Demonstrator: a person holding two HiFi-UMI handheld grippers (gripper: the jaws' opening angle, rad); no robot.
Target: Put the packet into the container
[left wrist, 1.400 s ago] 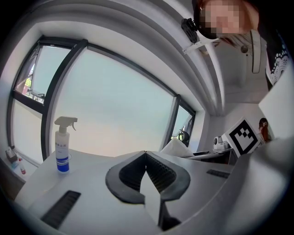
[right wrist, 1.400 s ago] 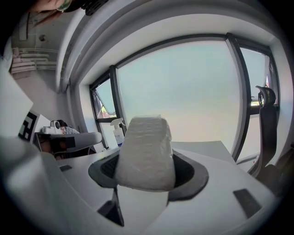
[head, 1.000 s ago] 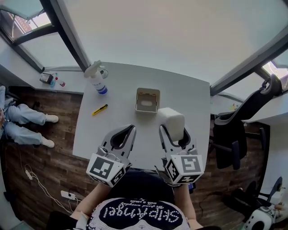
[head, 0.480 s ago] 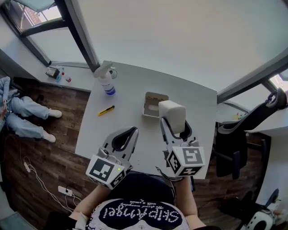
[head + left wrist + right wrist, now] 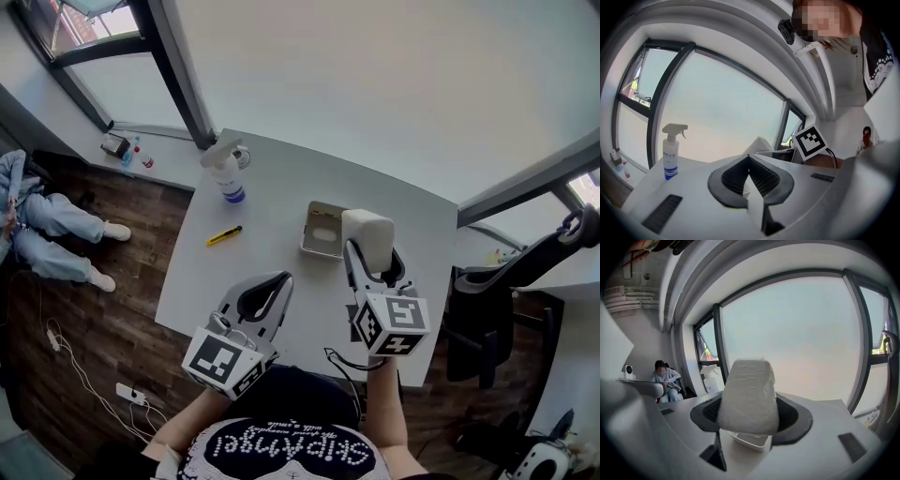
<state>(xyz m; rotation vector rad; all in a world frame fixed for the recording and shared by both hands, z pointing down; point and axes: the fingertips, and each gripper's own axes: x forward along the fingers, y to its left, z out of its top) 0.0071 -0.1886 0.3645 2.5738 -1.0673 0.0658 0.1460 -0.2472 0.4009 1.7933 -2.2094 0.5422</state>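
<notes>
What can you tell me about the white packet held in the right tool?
The packet is a white, soft-looking pouch with a crinkled, plastic-like skin, plump and rounded at the corners, with no print visible. The jaws of the right tool clamp its near part, and the rest juts out past their tips. Nothing else seems to touch it. It is held in the air above the white table, by the right edge of the open container, whose rim shows just below it in the right gripper view.
</notes>
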